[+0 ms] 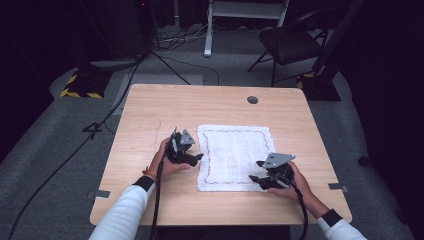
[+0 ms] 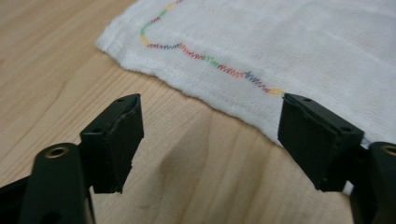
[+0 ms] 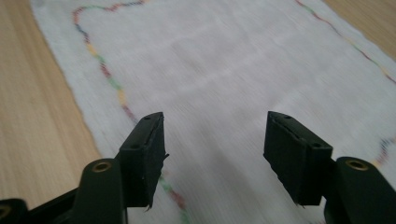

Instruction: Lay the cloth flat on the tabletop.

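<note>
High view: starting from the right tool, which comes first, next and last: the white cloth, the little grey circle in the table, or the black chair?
1. White cloth, right beside the right tool.
2. Grey circle, near the table's far edge.
3. Black chair, on the floor beyond the table.

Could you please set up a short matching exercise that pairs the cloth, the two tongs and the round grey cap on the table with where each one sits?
Things:
1. white cloth
2. left tongs
3. right tongs
4. grey cap

Places:
A. far side of the table, set in the wood
B. spread flat in the middle of the table
C. at the cloth's left edge, jaws open
D. over the cloth's near right corner, jaws open

Pairs: 1-B, 2-C, 3-D, 4-A
</note>
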The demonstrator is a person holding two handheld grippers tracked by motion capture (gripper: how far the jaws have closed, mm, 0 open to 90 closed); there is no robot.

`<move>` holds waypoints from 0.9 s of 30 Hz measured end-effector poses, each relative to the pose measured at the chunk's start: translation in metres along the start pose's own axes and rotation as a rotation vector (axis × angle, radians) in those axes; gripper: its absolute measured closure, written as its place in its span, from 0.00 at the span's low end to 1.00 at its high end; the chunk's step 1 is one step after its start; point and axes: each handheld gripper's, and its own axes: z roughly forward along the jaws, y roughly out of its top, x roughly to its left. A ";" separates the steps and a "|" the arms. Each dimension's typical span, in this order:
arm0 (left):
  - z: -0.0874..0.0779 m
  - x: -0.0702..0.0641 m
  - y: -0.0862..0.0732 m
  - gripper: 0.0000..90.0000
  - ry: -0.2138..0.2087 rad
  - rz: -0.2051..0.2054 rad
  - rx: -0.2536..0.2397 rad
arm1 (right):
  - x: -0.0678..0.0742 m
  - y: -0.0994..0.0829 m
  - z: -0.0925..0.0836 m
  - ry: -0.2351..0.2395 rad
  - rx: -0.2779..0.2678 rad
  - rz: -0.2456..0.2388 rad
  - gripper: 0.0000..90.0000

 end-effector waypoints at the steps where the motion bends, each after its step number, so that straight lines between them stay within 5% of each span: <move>1: 0.003 0.004 0.002 0.23 0.003 -0.015 -0.004 | 0.004 0.005 0.004 0.018 -0.005 -0.009 0.44; 6: 0.014 0.020 0.015 0.24 0.018 -0.045 -0.027 | 0.023 0.028 0.023 0.076 -0.039 -0.049 0.46; 14: 0.043 0.039 0.033 0.24 0.046 -0.080 0.003 | 0.050 0.052 0.048 0.134 -0.063 -0.115 0.48; 15: 0.051 0.045 0.034 0.24 0.078 -0.109 0.012 | 0.052 0.055 0.050 0.141 -0.067 -0.118 0.49; 16: 0.051 0.045 0.034 0.22 0.078 -0.109 0.012 | 0.052 0.055 0.050 0.141 -0.067 -0.118 0.49; 18: 0.060 0.059 0.034 0.19 0.059 -0.185 0.007 | 0.061 0.062 0.056 0.161 -0.071 -0.140 0.50; 22: 0.062 0.067 0.034 0.21 0.072 -0.239 -0.021 | 0.071 0.068 0.064 0.187 -0.067 -0.163 0.50; 27: 0.064 0.067 0.036 0.20 0.089 -0.226 -0.009 | 0.087 0.076 0.078 0.220 -0.064 -0.198 0.50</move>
